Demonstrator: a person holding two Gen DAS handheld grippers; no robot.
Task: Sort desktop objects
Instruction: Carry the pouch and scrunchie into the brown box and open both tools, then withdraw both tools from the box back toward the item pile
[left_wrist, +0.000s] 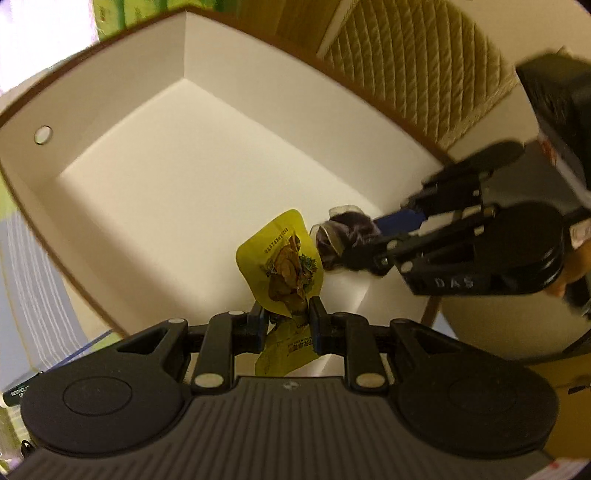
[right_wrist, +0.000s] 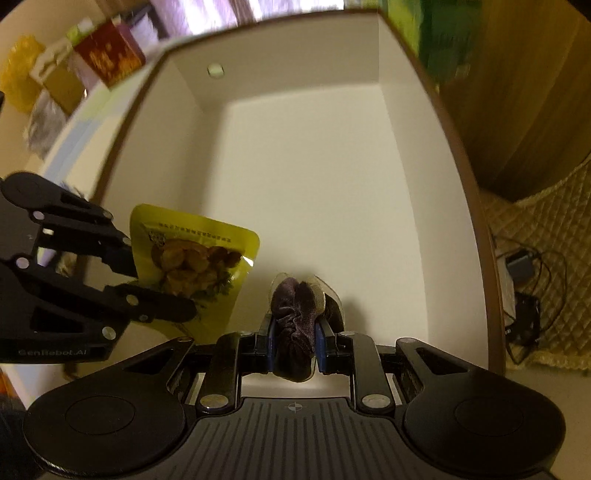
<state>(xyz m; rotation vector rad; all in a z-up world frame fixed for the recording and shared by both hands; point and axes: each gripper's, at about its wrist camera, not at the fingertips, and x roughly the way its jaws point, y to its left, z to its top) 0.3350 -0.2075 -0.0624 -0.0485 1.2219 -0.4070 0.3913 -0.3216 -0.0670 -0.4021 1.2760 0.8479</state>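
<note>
Two cables (right_wrist: 532, 291), right view only

White box (right_wrist: 314, 184) floor bare and open ahead, brown rim (right_wrist: 476, 221) walling each side, tools crowding near corner

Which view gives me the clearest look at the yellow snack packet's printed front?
The right wrist view: the flat yellow foil snack packet faces that camera nearly square, its food picture readable, held by the left claw. The left wrist view shows it edge-on and twisted, partly hidden between the pads.

Print on the yellow packet (left_wrist: 282, 258) is unreadable.
</note>
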